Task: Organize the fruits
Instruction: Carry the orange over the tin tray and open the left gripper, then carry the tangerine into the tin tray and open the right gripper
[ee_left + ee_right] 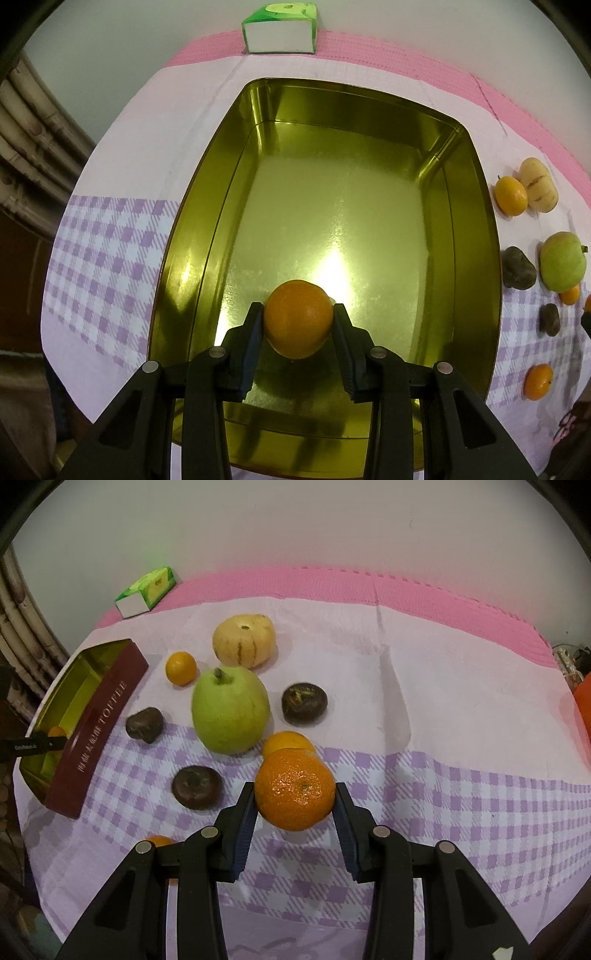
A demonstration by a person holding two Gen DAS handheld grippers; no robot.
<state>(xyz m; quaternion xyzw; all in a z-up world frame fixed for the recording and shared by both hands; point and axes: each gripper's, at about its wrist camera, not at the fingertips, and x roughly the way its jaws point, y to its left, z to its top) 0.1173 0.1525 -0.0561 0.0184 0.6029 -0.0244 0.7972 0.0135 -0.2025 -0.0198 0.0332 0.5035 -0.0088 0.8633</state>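
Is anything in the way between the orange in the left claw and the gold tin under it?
Nothing visible. The left claw holds the orange directly above the tin's bare floor, with no other fruit inside.

- Orange object [583,705], right wrist view: cut by the right picture edge; identity cannot be told.
- Small tangerine [159,840]: mostly hidden behind the right gripper's [295,794] frame.
- Tangerine [286,740] beside the green apple [231,709]: lower half covered by the gripped tangerine [295,788].
- Toffee tin [92,734]: near end cut off at the left; characters before "TOFFEE" too small to read.
- Left gripper [55,741] inside the tin: only 1 dark finger and a sliver of orange fruit show.
- Clutter [570,661] at the far right: too small to identify.
- Fruit [588,303], left wrist view: clipped by the right edge.
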